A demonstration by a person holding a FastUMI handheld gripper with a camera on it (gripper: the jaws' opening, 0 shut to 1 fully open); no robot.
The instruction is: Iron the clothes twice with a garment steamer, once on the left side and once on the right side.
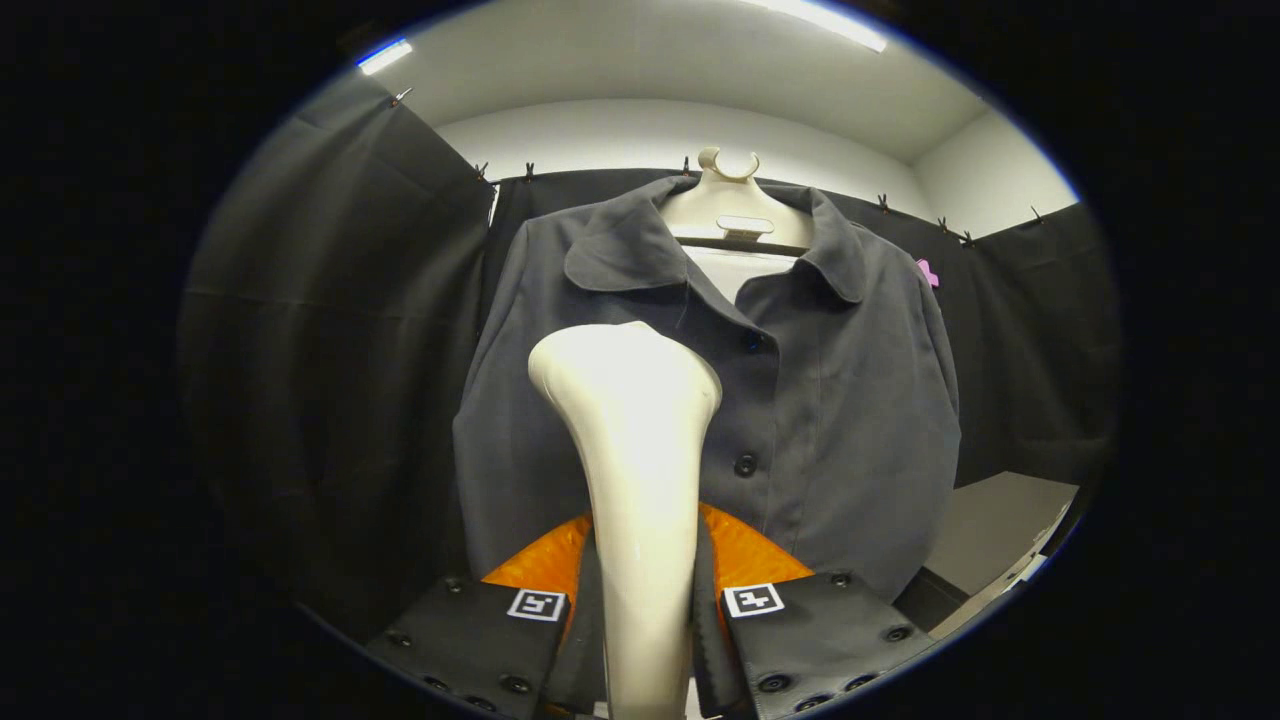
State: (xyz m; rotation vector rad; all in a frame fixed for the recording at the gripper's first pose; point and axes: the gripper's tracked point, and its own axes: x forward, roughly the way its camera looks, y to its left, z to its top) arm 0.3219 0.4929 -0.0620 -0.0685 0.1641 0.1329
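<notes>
Black cloth (330,330) is hanging around the booth on all sides, clipped along its top edge, with a white wall (640,135) and ceiling showing above it at the top of the frame and a strip light (825,22) glowing at the upper right. At the lower right of the frame a grey worktop (990,530) is standing beside the cloth.

A dark grey shirt (840,400) is hanging at the centre of the frame on a cream hanger (730,205), facing the camera, collar spread open at the top and a row of dark buttons (744,464) running down its front. A small pink tag (928,272) is peeking out at its shoulder toward the upper right.

The garment steamer (635,460) is standing in the lower centre of the frame, its long axis running upright: a slim cream handle is rising from between the fingers and widening into a rounded head that is pointing at the shirt's front, left of the button row. Whether the head is touching the fabric cannot be told.

The gripper (640,620) is gripping the steamer's handle, both fingers (800,625) pressing against it from either side, at the bottom of the frame. Each finger is carrying a small square black-and-white marker (752,599); no readable writing is showing anywhere on the steamer or shirt.
</notes>
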